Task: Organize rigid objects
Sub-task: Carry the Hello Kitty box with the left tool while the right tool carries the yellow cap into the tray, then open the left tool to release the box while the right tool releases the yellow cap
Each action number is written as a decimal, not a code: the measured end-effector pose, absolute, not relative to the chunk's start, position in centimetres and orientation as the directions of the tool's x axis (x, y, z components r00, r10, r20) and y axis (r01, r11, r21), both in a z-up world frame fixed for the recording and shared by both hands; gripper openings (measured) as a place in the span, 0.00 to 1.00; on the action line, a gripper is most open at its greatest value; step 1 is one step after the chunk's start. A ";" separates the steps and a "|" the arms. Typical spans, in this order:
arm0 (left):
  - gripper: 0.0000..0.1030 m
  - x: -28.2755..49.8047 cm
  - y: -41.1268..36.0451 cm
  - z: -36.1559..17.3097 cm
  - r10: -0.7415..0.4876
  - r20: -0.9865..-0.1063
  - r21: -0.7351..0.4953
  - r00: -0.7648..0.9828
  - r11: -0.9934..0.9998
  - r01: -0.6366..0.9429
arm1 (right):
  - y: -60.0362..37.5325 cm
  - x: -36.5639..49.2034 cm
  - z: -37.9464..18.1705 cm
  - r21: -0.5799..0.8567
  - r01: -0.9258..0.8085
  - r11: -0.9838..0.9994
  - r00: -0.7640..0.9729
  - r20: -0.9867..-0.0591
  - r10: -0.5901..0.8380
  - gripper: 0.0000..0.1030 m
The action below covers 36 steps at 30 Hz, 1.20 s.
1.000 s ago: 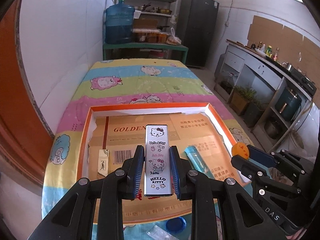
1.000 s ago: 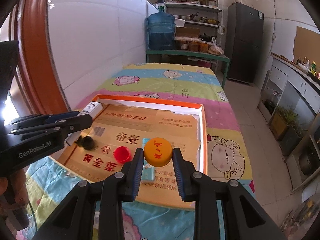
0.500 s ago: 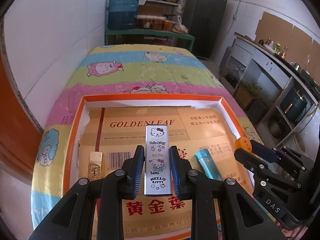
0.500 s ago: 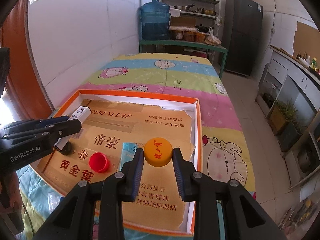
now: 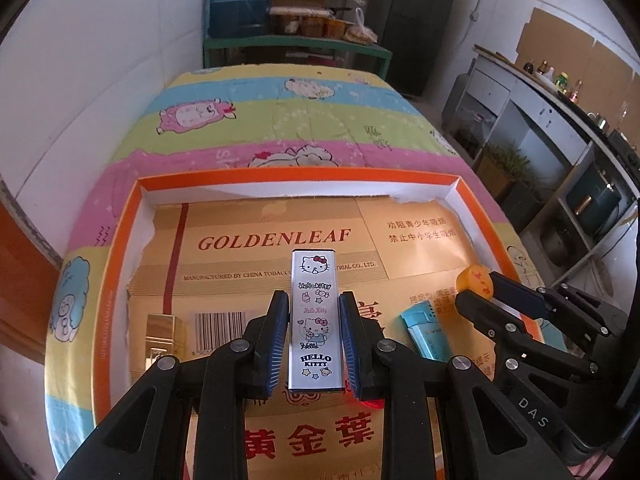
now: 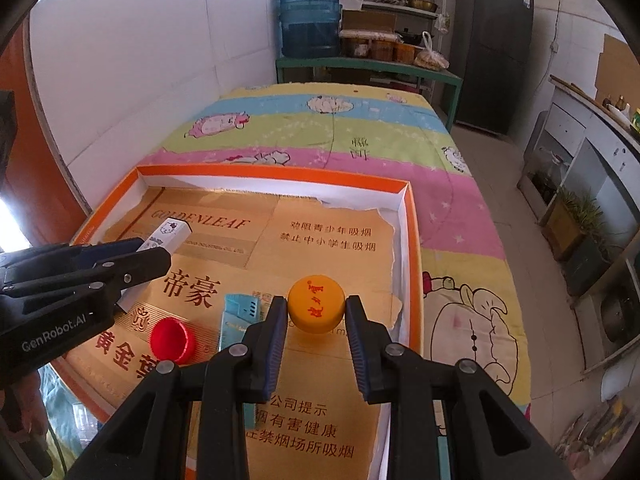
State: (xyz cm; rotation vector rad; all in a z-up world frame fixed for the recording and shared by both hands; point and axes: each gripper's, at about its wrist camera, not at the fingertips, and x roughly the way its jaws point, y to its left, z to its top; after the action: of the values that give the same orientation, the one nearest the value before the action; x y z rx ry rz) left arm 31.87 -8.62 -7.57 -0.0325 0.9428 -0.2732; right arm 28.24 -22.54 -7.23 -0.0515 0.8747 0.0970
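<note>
My left gripper is shut on a silver Hello Kitty case, held above the orange-rimmed cardboard tray. My right gripper is shut on an orange bottle cap with red writing, over the tray's right part. The case and the left gripper show at the left of the right wrist view. The cap and the right gripper show at the right of the left wrist view.
In the tray lie a light-blue lighter, a red cap and a gold lighter. The tray sits on a striped cartoon blanket. A wall runs along the left; shelves and a water jug stand behind.
Both grippers have moved forward and lower over the tray, still holding the case and the orange cap. The tray's floor looks closer now.
</note>
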 end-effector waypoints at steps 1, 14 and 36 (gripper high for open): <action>0.26 32.1 -8.7 -7.7 -0.246 -0.798 -0.148 0.551 0.965 0.217 | -22.5 28.4 -7.5 -0.009 -0.106 0.994 0.630 -0.774 0.060 0.29; 0.26 33.0 -9.4 -9.0 -0.239 -0.817 -0.138 0.525 0.965 0.224 | -22.5 28.9 -8.7 0.000 -0.106 0.994 0.601 -0.797 0.064 0.29; 0.45 31.2 -9.3 -7.6 -0.253 -0.785 -0.128 0.566 0.959 0.251 | -22.7 27.8 -8.2 0.008 -0.092 0.996 0.623 -0.779 0.064 0.38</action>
State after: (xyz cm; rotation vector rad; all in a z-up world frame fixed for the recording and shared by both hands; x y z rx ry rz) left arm 31.16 -9.34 -7.62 -0.0016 0.9226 -0.2961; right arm 27.84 -22.72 -8.16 -0.0342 0.8932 0.0898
